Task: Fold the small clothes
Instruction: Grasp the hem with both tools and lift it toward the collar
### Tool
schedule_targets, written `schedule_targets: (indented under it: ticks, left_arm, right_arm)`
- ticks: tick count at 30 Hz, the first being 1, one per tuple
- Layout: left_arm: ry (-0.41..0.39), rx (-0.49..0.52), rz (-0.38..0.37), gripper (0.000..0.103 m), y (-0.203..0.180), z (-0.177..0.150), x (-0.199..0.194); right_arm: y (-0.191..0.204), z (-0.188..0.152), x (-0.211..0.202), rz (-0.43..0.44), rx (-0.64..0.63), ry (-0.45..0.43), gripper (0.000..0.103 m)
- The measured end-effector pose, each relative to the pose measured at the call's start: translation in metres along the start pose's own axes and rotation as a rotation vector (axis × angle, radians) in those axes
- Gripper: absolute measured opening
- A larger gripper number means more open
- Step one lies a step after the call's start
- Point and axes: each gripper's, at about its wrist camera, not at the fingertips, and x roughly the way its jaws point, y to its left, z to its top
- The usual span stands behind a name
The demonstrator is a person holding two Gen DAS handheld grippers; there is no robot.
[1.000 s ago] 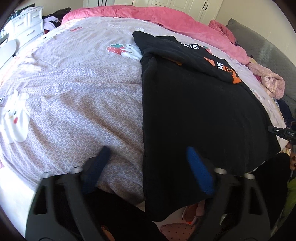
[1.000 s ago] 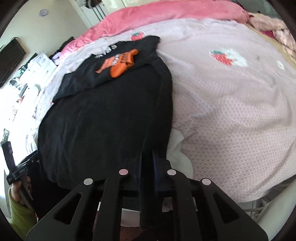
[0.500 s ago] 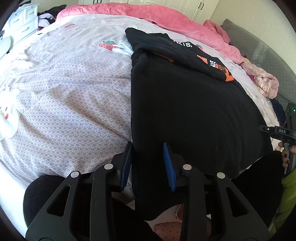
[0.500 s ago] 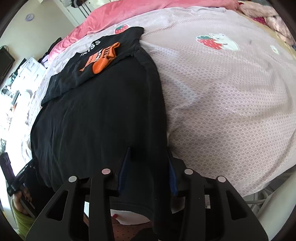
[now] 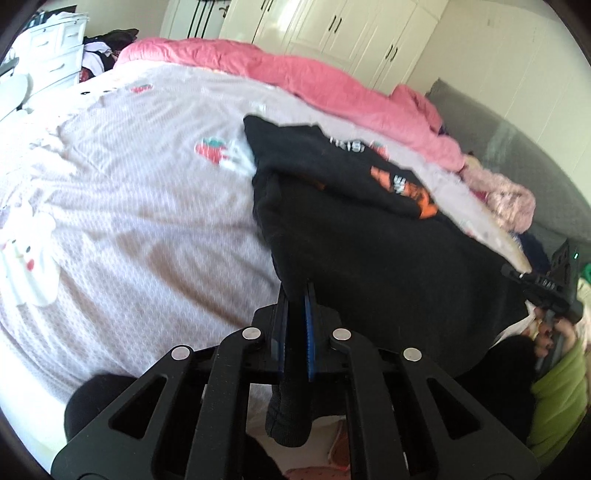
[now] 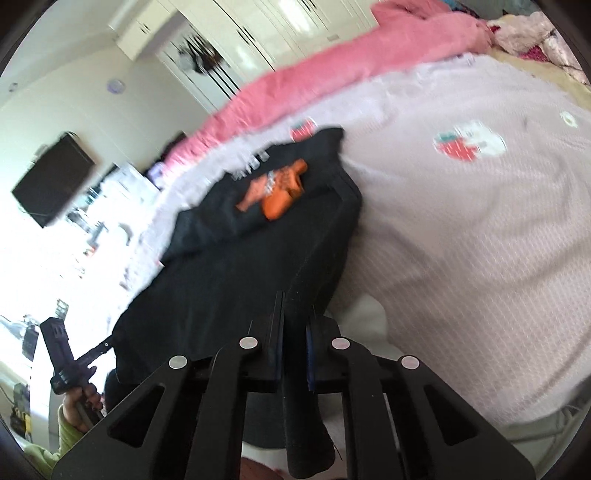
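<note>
Bedroom interior, white wardrobe doors (image 5: 332,33) standing along the far wall; bed covered by a pale lilac bedspread (image 5: 129,192) carrying strawberry motifs, with a pink quilt (image 5: 295,77) lying bunched along its far edge.

Left wrist view: black T-shirt (image 5: 369,251) lying spread across the right half of the bedspread, its upper part folded over and showing an orange print. Left gripper (image 5: 294,295) sitting with its blue pads pressed together on the shirt's near left hem corner, black cloth hanging down between and below the fingers. Right gripper (image 5: 543,291) appearing at the right margin, held by a hand in a green sleeve (image 5: 557,398). Grey sofa (image 5: 535,166) standing beyond the bed.

Right wrist view: black T-shirt (image 6: 229,266) lying left of centre, its orange print facing up. Right gripper (image 6: 294,314) clamping the shirt's near right hem corner, cloth trailing down through the fingers. Left gripper (image 6: 70,358) showing at lower left. Dark wall-mounted screen (image 6: 51,177) hanging at the left.
</note>
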Motion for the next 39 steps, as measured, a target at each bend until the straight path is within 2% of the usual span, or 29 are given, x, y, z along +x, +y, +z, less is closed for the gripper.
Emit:
schedule_targets:
  ticks: [4, 8, 11, 15, 20, 25, 33, 39]
  left_arm:
    - [-0.048, -0.028, -0.029, 0.002, 0.003, 0.022, -0.004]
    - [-0.088, -0.063, -0.042, 0.002, 0.009, 0.052, -0.001]
    - [-0.122, -0.083, -0.033, 0.002, 0.012, 0.074, 0.003]
    - [-0.145, -0.126, -0.035, 0.002, 0.016, 0.095, 0.014]
    - [-0.16, -0.18, -0.029, 0.002, 0.024, 0.116, 0.029]
    - [-0.176, -0.176, 0.002, 0.002, 0.022, 0.134, 0.043]
    - [-0.179, -0.174, 0.046, 0.002, 0.022, 0.156, 0.064]
    - [-0.168, -0.17, 0.08, 0.002, 0.024, 0.162, 0.085]
  right_arm:
    - [0.007, 0.009, -0.006, 0.022, -0.023, -0.067, 0.008]
    - [0.019, 0.029, -0.01, -0.006, -0.076, -0.125, 0.008]
    - [0.02, 0.051, -0.01, 0.019, -0.045, -0.15, 0.008]
    - [0.033, 0.079, -0.008, -0.061, -0.108, -0.194, 0.008]
    - [0.045, 0.109, 0.013, -0.112, -0.157, -0.212, 0.008]
    - [0.047, 0.137, 0.04, -0.159, -0.15, -0.213, 0.008]
    - [0.046, 0.161, 0.067, -0.192, -0.144, -0.206, 0.008]
    - [0.033, 0.165, 0.087, -0.221, -0.139, -0.193, 0.008]
